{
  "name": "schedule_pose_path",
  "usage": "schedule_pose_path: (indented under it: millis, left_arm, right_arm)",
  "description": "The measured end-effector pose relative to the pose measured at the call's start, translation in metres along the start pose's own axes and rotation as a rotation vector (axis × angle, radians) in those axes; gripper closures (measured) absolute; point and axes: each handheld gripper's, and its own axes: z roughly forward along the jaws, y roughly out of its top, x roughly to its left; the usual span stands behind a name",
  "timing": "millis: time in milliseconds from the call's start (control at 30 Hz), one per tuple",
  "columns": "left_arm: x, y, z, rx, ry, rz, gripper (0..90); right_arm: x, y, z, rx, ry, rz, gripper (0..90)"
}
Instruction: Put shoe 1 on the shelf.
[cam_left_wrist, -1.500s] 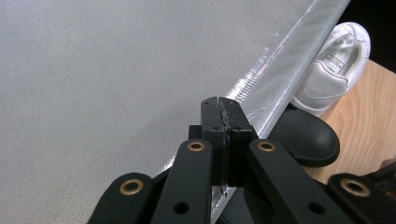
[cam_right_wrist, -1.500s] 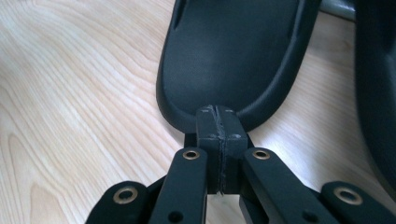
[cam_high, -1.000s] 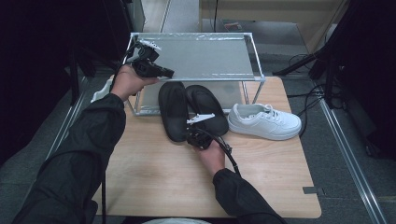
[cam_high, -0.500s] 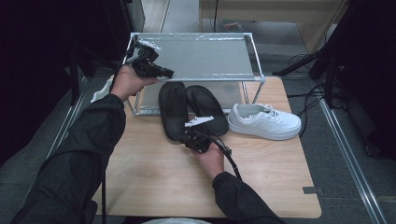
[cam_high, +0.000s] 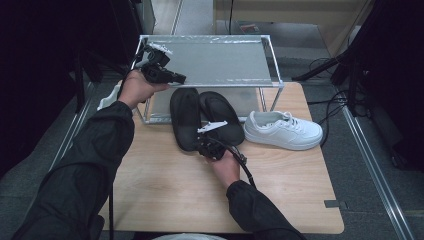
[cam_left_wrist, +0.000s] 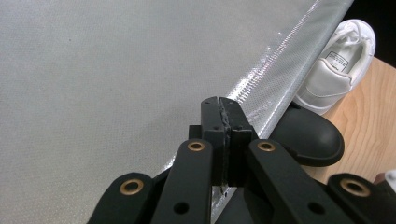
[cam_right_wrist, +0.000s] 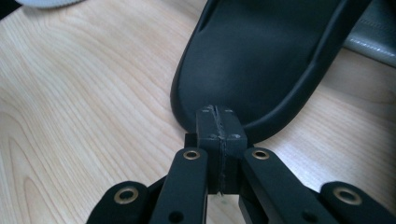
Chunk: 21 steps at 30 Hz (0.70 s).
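Right tool (cam_right_wrist: 218, 122), jaws together and empty, sits at the heel of the left black slipper (cam_high: 184, 117) on the worktop (cam_high: 165, 185). It should part its jaws before pinching the heel rim. Beyond lie the second slipper (cam_high: 220, 115) alongside and a white sneaker (cam_high: 282, 131). Farther off, the left tool (cam_left_wrist: 220, 116), jaws together, hovers over the shelf (cam_high: 215, 62), whose frame crowds the toes.

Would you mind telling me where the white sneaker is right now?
In the high view, the white sneaker lies on the wooden table at the right, beside the black slippers and in front of the wire shelf.
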Motion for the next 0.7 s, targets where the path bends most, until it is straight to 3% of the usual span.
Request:
schedule_pose_path:
  millis: [67, 167, 200, 333, 700]
  left_arm:
    - [0.001, 0.000, -0.001, 0.002, -0.006, -0.007, 90.0]
    - [0.001, -0.001, 0.000, -0.006, -0.010, -0.014, 90.0]
    - [0.002, -0.001, 0.000, -0.008, -0.013, -0.016, 90.0]
    - [0.003, -0.003, 0.000, -0.016, -0.020, -0.015, 90.0]
    - [0.003, -0.005, 0.000, -0.027, -0.020, -0.020, 90.0]
  right_arm:
    - [0.001, -0.001, -0.002, 0.004, 0.013, -0.001, 90.0]
    - [0.007, -0.007, -0.003, 0.012, 0.014, -0.087, 90.0]
    - [0.008, -0.009, -0.003, 0.027, 0.018, -0.094, 90.0]
    - [0.003, -0.011, 0.004, 0.032, 0.019, -0.068, 90.0]
    - [-0.004, 0.006, 0.019, -0.006, -0.002, -0.015, 90.0]
